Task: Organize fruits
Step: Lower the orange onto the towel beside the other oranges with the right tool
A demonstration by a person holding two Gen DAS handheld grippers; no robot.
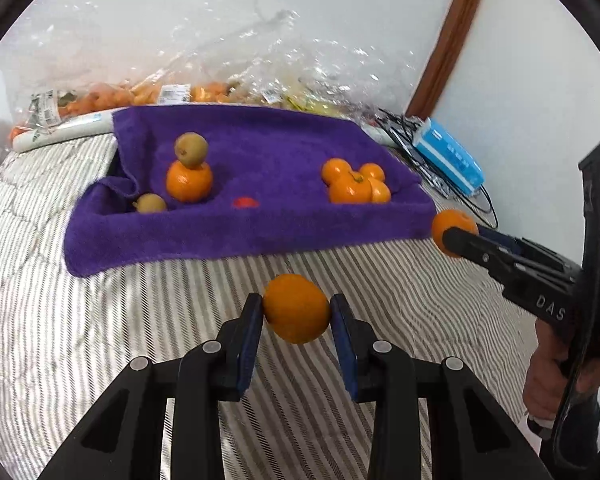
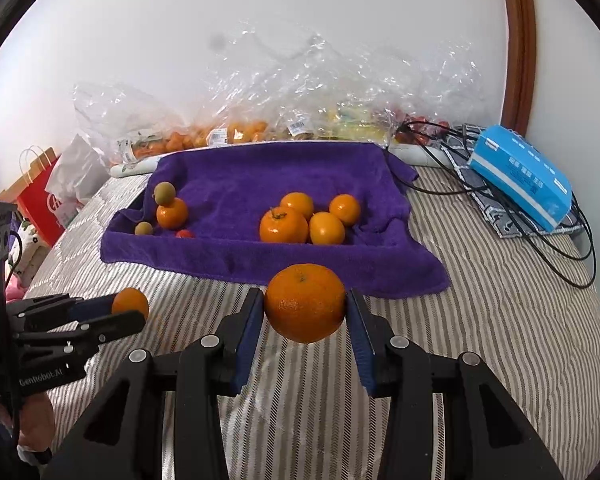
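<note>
The left claw (image 1: 296, 310) pinched a mandarin (image 1: 297, 308) between its blue pads, low in the centre of the left wrist frame above the striped bed (image 1: 100, 320); its long axis tilted from upper left to lower right. The right claw (image 2: 305, 304) was pressed onto a larger mandarin (image 2: 305, 302), stem end up and slightly toward the camera, wider than tall. Behind, on the purple towel (image 2: 240, 184), four mandarins (image 2: 308, 218) clustered at centre right, while another mandarin (image 2: 172, 213) sat at left, a kiwi (image 2: 164, 193) touching it from behind.
</note>
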